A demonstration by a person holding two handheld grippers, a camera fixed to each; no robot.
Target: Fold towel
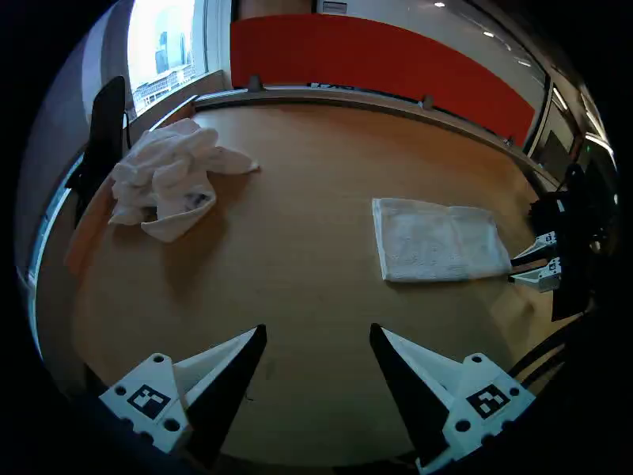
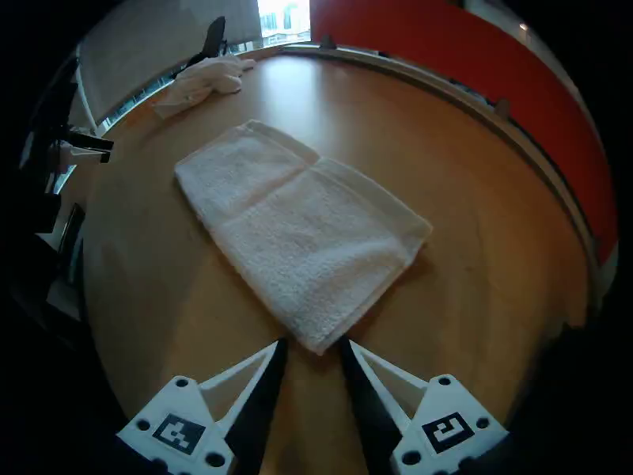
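A white towel point(image 1: 439, 239), folded into a rectangle, lies flat on the wooden table point(image 1: 316, 198). In the right gripper view the folded towel point(image 2: 301, 229) spreads just ahead of my right gripper point(image 2: 312, 344). Its near corner reaches in between the two fingertips, and the fingers stand slightly apart without pressing on it. In the left gripper view that right gripper point(image 1: 514, 269) sits at the towel's right edge. My left gripper point(image 1: 316, 332) hangs open over bare table, well short of the towel. A finger of the left gripper point(image 2: 83, 146) shows far off at the left in the right gripper view.
A crumpled pile of white towels point(image 1: 170, 174) lies at the table's far left corner; the same pile point(image 2: 202, 79) is seen beyond the folded towel. A red partition point(image 1: 380, 59) runs along the table's back edge. A dark chair point(image 1: 107, 119) stands by the window.
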